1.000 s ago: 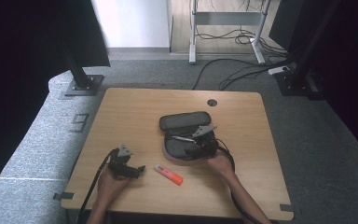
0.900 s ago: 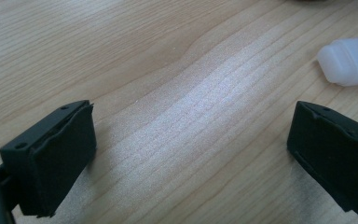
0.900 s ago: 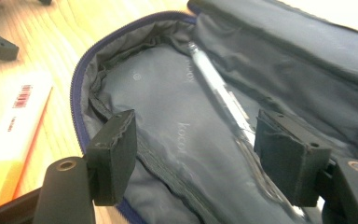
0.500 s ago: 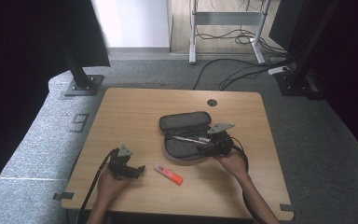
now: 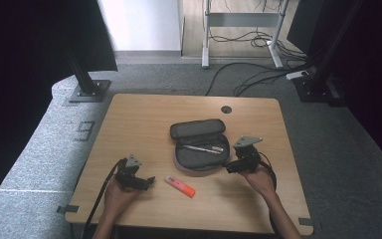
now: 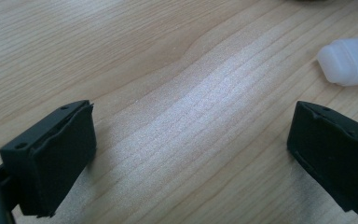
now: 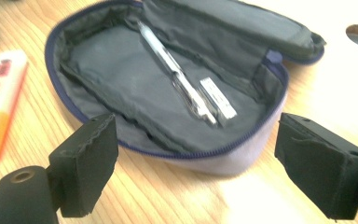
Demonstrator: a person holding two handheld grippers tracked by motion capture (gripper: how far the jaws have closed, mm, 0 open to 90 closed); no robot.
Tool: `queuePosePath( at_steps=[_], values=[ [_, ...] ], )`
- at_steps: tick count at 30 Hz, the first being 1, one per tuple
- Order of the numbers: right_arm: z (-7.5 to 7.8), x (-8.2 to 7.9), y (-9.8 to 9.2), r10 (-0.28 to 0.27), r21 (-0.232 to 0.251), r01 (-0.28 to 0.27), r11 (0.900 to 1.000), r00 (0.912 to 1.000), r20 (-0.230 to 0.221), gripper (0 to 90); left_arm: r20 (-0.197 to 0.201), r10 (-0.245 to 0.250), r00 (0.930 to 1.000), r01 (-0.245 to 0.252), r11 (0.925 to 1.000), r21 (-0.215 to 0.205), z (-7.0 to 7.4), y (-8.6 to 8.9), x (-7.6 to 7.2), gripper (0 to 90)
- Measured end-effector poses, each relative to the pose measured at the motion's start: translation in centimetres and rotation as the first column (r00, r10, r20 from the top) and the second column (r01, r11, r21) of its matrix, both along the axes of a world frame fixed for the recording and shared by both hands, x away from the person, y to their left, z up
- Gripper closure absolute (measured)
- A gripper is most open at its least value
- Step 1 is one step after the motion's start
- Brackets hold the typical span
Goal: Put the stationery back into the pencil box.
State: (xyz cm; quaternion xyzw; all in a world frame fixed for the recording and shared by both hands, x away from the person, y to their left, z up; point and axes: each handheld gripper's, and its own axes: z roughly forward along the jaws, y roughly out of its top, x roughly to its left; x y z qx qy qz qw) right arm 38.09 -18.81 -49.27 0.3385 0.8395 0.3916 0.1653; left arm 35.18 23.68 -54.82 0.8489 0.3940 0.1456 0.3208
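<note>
An open grey pencil case [image 5: 199, 149] [image 7: 168, 93] lies mid-table, lid folded back, with a silver pen [image 5: 202, 148] [image 7: 177, 77] and a small white item [image 7: 218, 98] inside. An orange highlighter with a white cap [image 5: 179, 185] [image 7: 0, 102] [image 6: 349, 60] lies in front of the case. My right gripper [image 5: 232, 167] [image 7: 196, 168] sits just right of the case, open with nothing between its jaws; they have just been opening. My left gripper [image 5: 146, 181] [image 6: 186, 154] rests near the front left, open over bare wood, a little left of the highlighter.
The wooden table [image 5: 144, 124] has a round cable hole [image 5: 226, 109] at the back. Grey carpet, a stand base [image 5: 88, 91] and floor cables [image 5: 248, 74] surround it. A cable trails from each gripper toward the front edge.
My right gripper has drawn back to the right, from over the pencil case to beside it. The left gripper and the highlighter have stayed put.
</note>
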Motion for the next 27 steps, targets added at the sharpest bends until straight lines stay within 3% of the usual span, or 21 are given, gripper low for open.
queuePosePath(
  at_steps=[16, 27],
  values=[
    [-2.6, -2.0, -3.0, -0.076, -0.026, 0.076, 0.997, 0.9971, -0.007, 6.4, 0.000, 0.000, 1.0000, 0.000, 1.0000, -0.001, 0.0, 0.0, 0.0, 1.0],
    [-5.0, -2.7, -4.2, -0.116, -0.030, 0.115, 0.993, 0.9919, -0.051, 6.5, -0.001, 0.010, 0.9999, -0.010, 0.9999, 0.001, 0.0, -0.2, 0.0, 0.5]
  ],
)
